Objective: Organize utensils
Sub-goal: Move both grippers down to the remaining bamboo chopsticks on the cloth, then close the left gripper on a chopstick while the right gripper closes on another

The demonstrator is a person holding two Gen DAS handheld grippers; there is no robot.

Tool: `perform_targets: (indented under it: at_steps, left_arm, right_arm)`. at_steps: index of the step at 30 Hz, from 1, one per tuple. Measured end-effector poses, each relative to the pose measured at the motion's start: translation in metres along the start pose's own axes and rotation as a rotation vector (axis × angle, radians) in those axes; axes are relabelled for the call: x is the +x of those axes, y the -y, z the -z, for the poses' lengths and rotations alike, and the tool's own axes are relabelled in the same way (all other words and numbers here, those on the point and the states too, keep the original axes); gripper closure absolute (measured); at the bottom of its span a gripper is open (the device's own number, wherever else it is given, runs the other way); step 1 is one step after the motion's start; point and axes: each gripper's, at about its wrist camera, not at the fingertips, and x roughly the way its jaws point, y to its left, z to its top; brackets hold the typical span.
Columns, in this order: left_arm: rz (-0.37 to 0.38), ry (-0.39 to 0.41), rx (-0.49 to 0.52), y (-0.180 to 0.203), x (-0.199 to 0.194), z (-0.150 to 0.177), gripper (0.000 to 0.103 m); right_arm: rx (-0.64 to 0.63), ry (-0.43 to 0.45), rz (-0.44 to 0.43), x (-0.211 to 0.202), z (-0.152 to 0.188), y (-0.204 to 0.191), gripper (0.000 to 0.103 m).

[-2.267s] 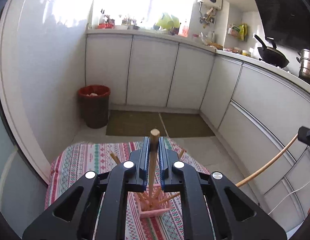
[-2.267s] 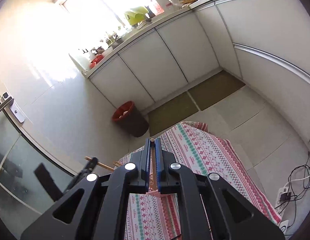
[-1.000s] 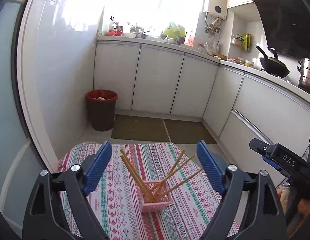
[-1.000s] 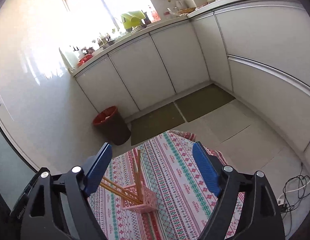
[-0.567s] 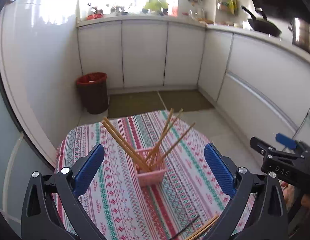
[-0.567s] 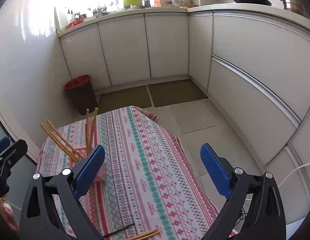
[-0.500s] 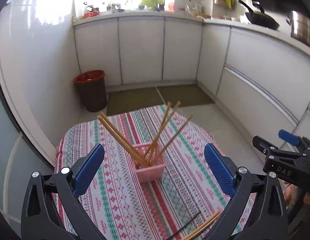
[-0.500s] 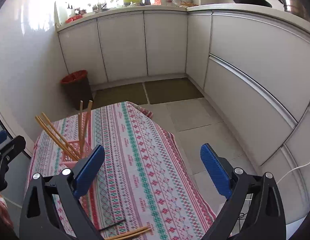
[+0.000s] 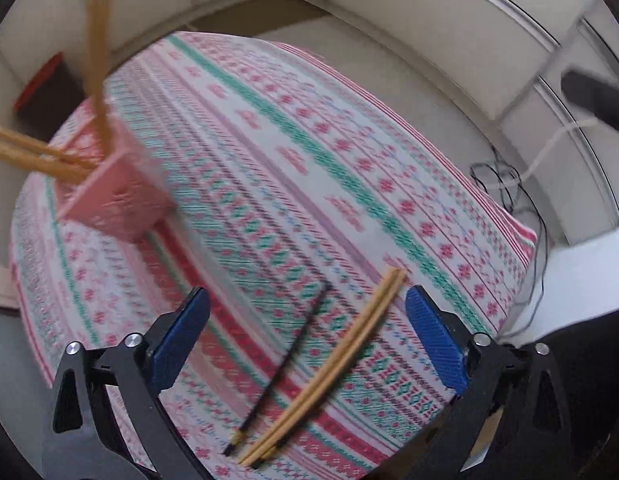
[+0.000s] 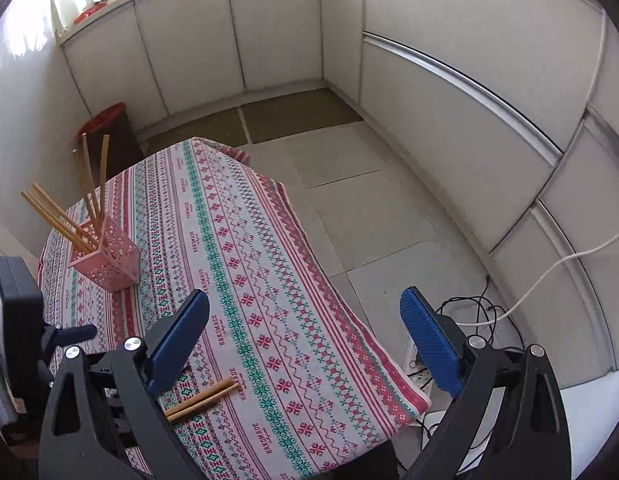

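A pink lattice holder (image 9: 117,196) with several wooden chopsticks stands on the patterned tablecloth (image 9: 309,168); it also shows in the right wrist view (image 10: 107,260). A pair of wooden chopsticks (image 9: 329,376) and one thin black stick (image 9: 285,364) lie flat near the table's front edge, between the open fingers of my left gripper (image 9: 307,340), which hovers above them, empty. The wooden pair's tips show in the right wrist view (image 10: 201,398). My right gripper (image 10: 305,340) is open and empty above the table's right part.
A red-rimmed bin (image 10: 113,128) stands by the white cabinets (image 10: 269,32). Cables and a power strip (image 10: 469,316) lie on the tiled floor right of the table. The left gripper's body (image 10: 17,320) is at the left edge of the right wrist view.
Both grippers let go of their chopsticks into the holder and opened. The left gripper has tilted down and moved toward the loose chopsticks at the front edge; its view is motion-blurred.
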Motion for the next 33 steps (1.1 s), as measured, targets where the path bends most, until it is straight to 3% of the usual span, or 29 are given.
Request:
perform_targets:
  at_steps: [2, 4, 10, 20, 22, 23, 28, 33]
  left_arm:
    - [0.016, -0.041, 0.045, 0.015, 0.011, -0.002, 0.026]
    - [0.036, -0.094, 0.083, 0.027, 0.026, -0.004, 0.049]
    - [0.019, -0.167, 0.122, 0.034, 0.058, -0.003, 0.070]
    - [0.021, -0.192, 0.149, 0.035, 0.074, 0.002, 0.075]
    - [-0.020, -0.174, 0.161, 0.041, 0.081, 0.000, 0.091]
    - [-0.024, -0.165, 0.163, 0.042, 0.081, -0.001, 0.091]
    - [-0.015, -0.073, 0.113, 0.029, 0.062, -0.008, 0.095]
    - [-0.014, 0.051, 0.049, 0.000, 0.004, -0.009, 0.097]
  right_arm:
    - [0.054, -0.017, 0.001, 0.003, -0.003, 0.016, 0.010]
    - [0.099, -0.046, -0.011, 0.008, -0.003, 0.026, 0.010]
    - [0.189, -0.178, -0.124, 0.028, 0.001, 0.037, 0.010]
    - [0.193, -0.224, -0.128, 0.040, 0.006, 0.035, 0.010]
    - [0.191, -0.235, -0.126, 0.042, 0.007, 0.035, 0.010]
    - [0.188, -0.239, -0.124, 0.044, 0.008, 0.034, 0.010]
    - [0.163, -0.298, -0.101, 0.061, 0.019, 0.024, 0.010]
    - [0.147, -0.456, -0.168, 0.094, 0.046, -0.006, 0.011]
